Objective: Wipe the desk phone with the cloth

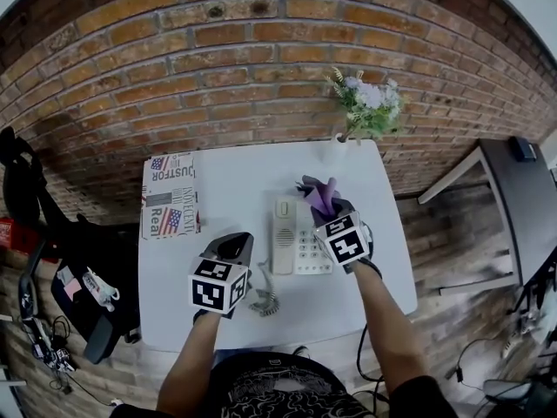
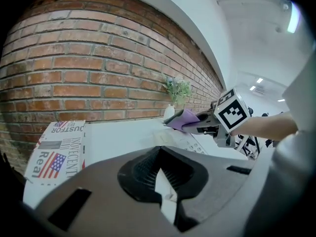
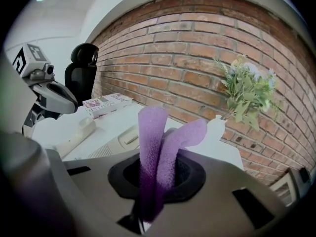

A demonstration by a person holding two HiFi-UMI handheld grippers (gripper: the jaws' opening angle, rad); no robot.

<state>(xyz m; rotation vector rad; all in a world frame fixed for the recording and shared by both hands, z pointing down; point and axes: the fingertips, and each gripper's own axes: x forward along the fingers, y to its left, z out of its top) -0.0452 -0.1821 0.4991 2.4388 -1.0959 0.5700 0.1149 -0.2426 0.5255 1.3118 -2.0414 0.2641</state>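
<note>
Right gripper (image 1: pixel 329 213): I have it clamped on the cloth (image 1: pixel 318 190). In its own view the purple folds (image 3: pixel 154 132) stand up from between the jaws. It sits just right of centre in the head view, over the phone's upper right edge. I cannot tell whether the cloth touches the phone.
Left gripper (image 1: pixel 236 245): the jaws are drawn together with only a thin white slit between them, and I see nothing held. It hangs at the phone's lower left, apart from it.
Phone (image 1: pixel 300 240): it lies flat on the white table (image 1: pixel 235 190) at the centre of the head view. The handset (image 1: pixel 284 232) lies along its left side.
Cord (image 1: pixel 265 300): coiled, below the phone, just beside the left gripper.
Box (image 1: pixel 170 194): printed, at the table's upper left, well apart from the phone.
Flowers (image 1: pixel 370 103): at the table's top edge, against the brick wall.
</note>
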